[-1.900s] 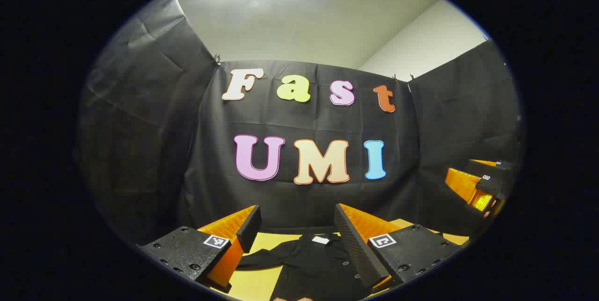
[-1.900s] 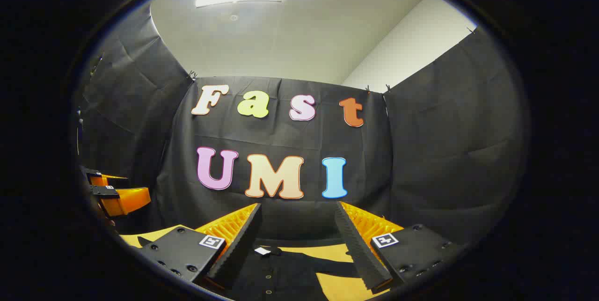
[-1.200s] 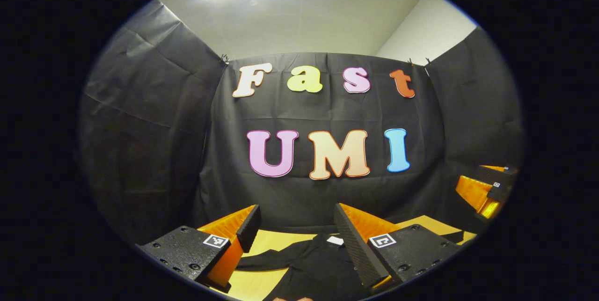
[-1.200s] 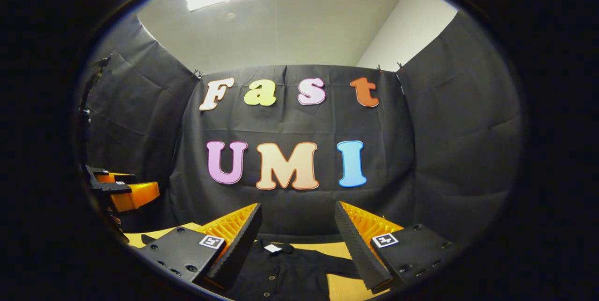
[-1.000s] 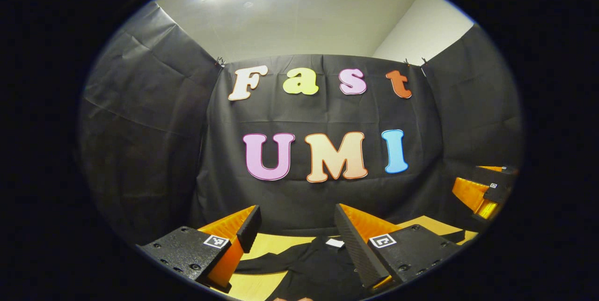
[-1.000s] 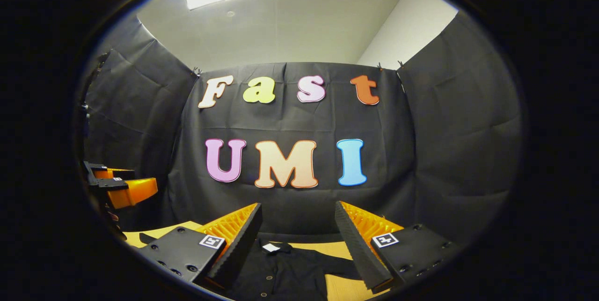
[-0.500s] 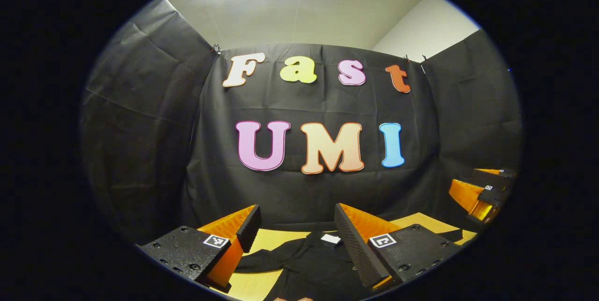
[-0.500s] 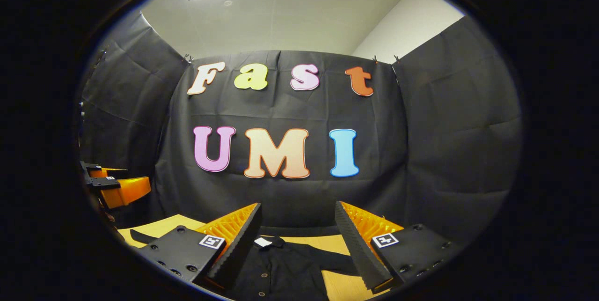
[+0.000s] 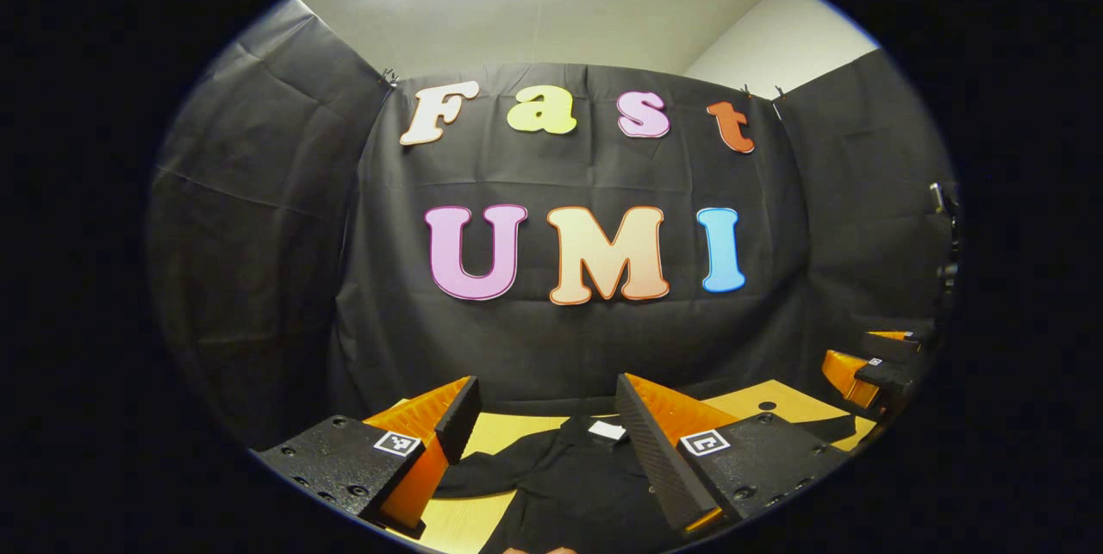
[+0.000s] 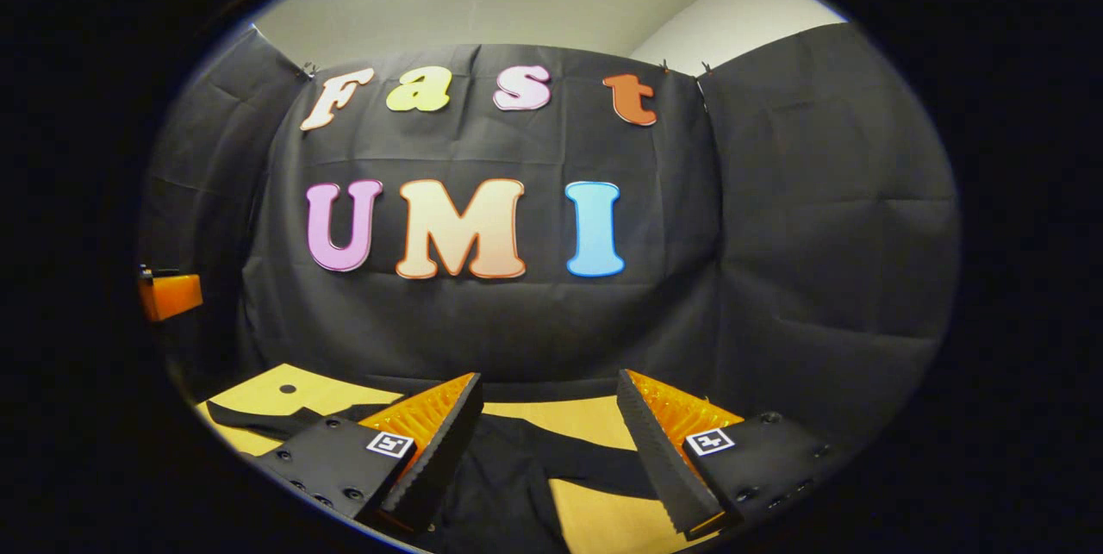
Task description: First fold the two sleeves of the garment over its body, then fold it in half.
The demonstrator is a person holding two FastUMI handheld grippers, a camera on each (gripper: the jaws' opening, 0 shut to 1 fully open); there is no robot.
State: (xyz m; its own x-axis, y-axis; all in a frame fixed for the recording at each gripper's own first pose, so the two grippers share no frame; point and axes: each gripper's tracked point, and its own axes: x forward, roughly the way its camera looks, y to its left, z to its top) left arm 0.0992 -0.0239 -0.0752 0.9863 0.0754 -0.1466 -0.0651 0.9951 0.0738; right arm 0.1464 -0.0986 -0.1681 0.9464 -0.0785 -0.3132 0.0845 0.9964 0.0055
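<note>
A black buttoned garment (image 9: pixel 569 485) lies flat on the yellow table (image 9: pixel 470 524), its white neck label (image 9: pixel 607 430) toward the back wall. One sleeve (image 9: pixel 482 478) stretches out to the left. My left gripper (image 9: pixel 545 383) hovers over the garment's left half, open and holding nothing. In the right gripper view the garment (image 10: pixel 504 472) lies below my right gripper (image 10: pixel 548 382), which is open and holds nothing. A sleeve (image 10: pixel 595 457) runs out to the right between its fingers, and the other sleeve (image 10: pixel 258 418) lies far left.
Black cloth walls close the booth on three sides, just behind the table's far edge. A small round hole (image 10: pixel 287 389) marks the table (image 10: pixel 258 395). The right gripper (image 9: pixel 870 364) shows at the far right of the left gripper view; the left gripper (image 10: pixel 168 294) shows at the left edge of the right gripper view.
Both views have tipped downward, so more table and garment show. The right gripper has swung to the right, over the right sleeve. The garment has not moved and both grippers stay open.
</note>
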